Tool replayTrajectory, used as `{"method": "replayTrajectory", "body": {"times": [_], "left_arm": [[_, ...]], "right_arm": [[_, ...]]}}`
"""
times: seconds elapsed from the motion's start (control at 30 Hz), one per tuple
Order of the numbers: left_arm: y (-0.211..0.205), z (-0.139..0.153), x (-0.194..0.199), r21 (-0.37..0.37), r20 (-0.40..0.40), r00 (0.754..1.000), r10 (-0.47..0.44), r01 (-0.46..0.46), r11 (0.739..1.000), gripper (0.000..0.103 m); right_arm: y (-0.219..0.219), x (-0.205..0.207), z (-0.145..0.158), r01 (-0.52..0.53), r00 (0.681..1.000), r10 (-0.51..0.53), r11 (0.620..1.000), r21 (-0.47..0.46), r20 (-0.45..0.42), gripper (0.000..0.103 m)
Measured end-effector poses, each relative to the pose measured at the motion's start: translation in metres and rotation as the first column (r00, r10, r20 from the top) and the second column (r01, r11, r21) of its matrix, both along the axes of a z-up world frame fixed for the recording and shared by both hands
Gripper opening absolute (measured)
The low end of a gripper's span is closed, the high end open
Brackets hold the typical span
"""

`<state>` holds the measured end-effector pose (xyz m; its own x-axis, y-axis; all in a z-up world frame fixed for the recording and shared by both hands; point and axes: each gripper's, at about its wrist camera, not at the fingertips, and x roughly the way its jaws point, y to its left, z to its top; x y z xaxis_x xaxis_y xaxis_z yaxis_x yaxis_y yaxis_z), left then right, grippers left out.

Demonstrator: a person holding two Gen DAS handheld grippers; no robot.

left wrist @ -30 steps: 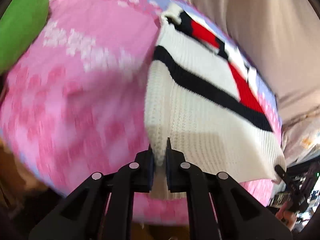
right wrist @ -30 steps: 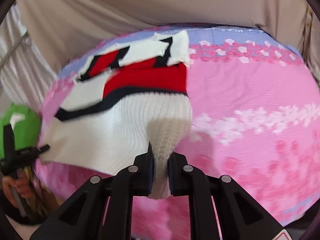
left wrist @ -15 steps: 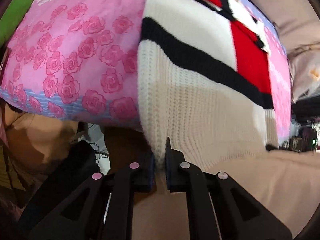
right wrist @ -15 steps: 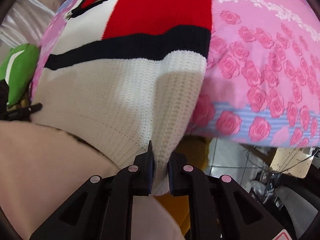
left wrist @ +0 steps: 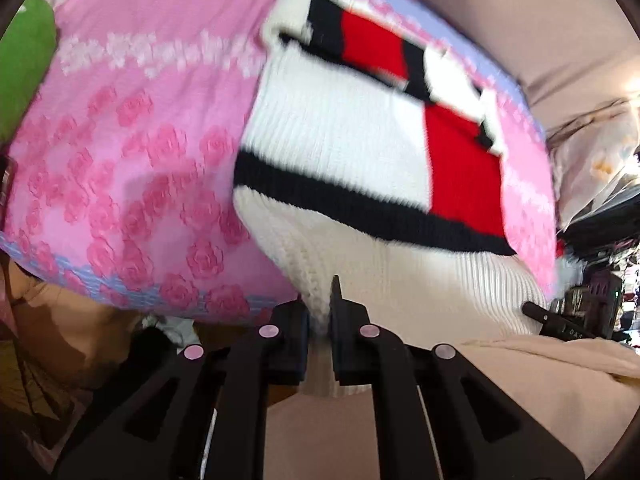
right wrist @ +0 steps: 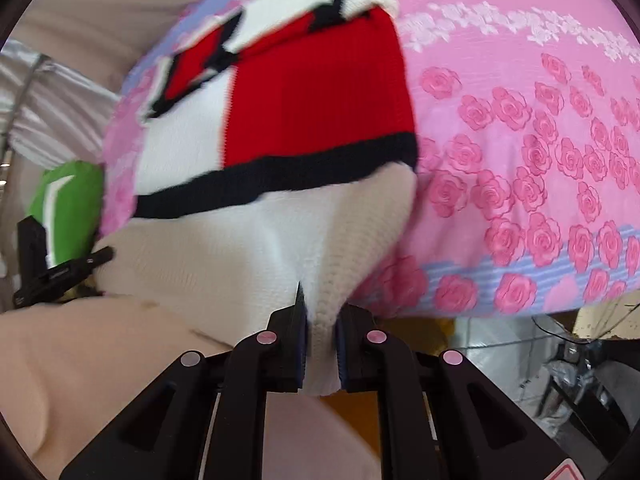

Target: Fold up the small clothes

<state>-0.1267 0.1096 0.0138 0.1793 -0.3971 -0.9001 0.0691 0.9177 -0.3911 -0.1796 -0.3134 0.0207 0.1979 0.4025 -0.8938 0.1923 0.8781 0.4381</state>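
A small knit sweater (left wrist: pixel 340 136), white with red blocks and black stripes, lies on a pink rose-patterned sheet (left wrist: pixel 132 152). Its white ribbed hem hangs over the sheet's near edge. My left gripper (left wrist: pixel 319 320) is shut on the hem's left corner. My right gripper (right wrist: pixel 320 332) is shut on the hem's right corner of the same sweater (right wrist: pixel 288 120). Each gripper shows at the edge of the other's view: the right gripper (left wrist: pixel 556 322) and the left gripper (right wrist: pixel 60 272). The sleeves lie folded at the far end.
A green object (left wrist: pixel 24 64) sits at the sheet's left side and also shows in the right wrist view (right wrist: pixel 72 208). A person's beige clothing (right wrist: pixel 100 368) fills the near foreground. Beige curtain (left wrist: pixel 520 12) hangs behind. Clutter (right wrist: pixel 580 360) lies below the sheet's edge.
Both grippers, still clamped on the hem, have moved forward and up after pulling the sweater toward the near edge; more of the sheet and the sweater's far end show again.
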Motion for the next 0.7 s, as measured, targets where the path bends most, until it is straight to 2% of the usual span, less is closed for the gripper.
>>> {"method": "replayTrajectory", "body": {"times": [0.07,0.13,0.23,0.3,0.37,0.4,0.43,0.47,0.5,0.53,0.6,0.67,0.7], "left_arm": [[0.004,0.018,0.011,-0.026,0.057,0.998,0.014,-0.013,1.0,0.008],[0.0,0.036,0.044,-0.053,0.148,0.989,0.025,-0.018,0.998,0.008],[-0.011,0.057,0.104,-0.081,0.261,0.964,0.048,-0.027,0.996,0.008],[-0.029,0.065,0.151,-0.042,0.337,0.94,0.063,-0.051,0.998,0.009],[-0.042,0.068,0.192,-0.029,0.411,0.906,0.1,-0.097,0.995,0.017],[-0.047,0.064,0.212,-0.021,0.444,0.885,0.137,-0.143,0.99,0.045],[-0.047,0.06,0.221,0.004,0.449,0.878,0.166,-0.188,0.982,0.077],[-0.047,0.055,0.229,0.03,0.451,0.868,0.209,-0.249,0.968,0.081],[-0.044,0.049,0.233,0.03,0.45,0.863,0.232,-0.274,0.961,0.081],[-0.038,0.042,0.234,0.039,0.431,0.869,0.243,-0.287,0.957,0.081],[-0.024,0.038,0.225,0.014,0.417,0.87,0.263,-0.296,0.955,0.082],[-0.009,0.032,0.21,-0.016,0.413,0.87,0.271,-0.291,0.957,0.087],[-0.005,0.026,0.206,0.001,0.409,0.874,0.262,-0.287,0.958,0.087]], "right_arm": [[0.001,0.001,0.018,0.023,0.998,-0.024,1.0,0.017,0.06,0.011],[-0.009,0.02,0.043,0.06,0.985,-0.064,0.998,0.031,0.161,0.011],[-0.034,0.075,0.065,0.116,0.946,-0.13,0.991,0.066,0.298,0.011],[-0.046,0.124,0.07,0.15,0.919,-0.171,0.985,0.086,0.356,0.011],[-0.051,0.182,0.065,0.161,0.904,-0.188,0.982,0.1,0.384,0.016],[-0.049,0.202,0.061,0.168,0.902,-0.186,0.983,0.08,0.389,0.025],[-0.049,0.221,0.053,0.188,0.9,-0.193,0.981,0.053,0.391,0.039],[-0.051,0.238,0.046,0.224,0.894,-0.217,0.974,0.028,0.392,0.044],[-0.057,0.25,0.036,0.296,0.88,-0.273,0.955,0.002,0.39,0.049],[-0.063,0.25,0.03,0.344,0.868,-0.317,0.939,-0.001,0.381,0.049],[-0.071,0.238,0.026,0.407,0.841,-0.397,0.912,0.053,0.369,0.049],[-0.071,0.222,0.029,0.406,0.824,-0.407,0.909,0.091,0.395,0.06],[-0.066,0.212,0.029,0.391,0.826,-0.374,0.919,0.049,0.423,0.063]]}}
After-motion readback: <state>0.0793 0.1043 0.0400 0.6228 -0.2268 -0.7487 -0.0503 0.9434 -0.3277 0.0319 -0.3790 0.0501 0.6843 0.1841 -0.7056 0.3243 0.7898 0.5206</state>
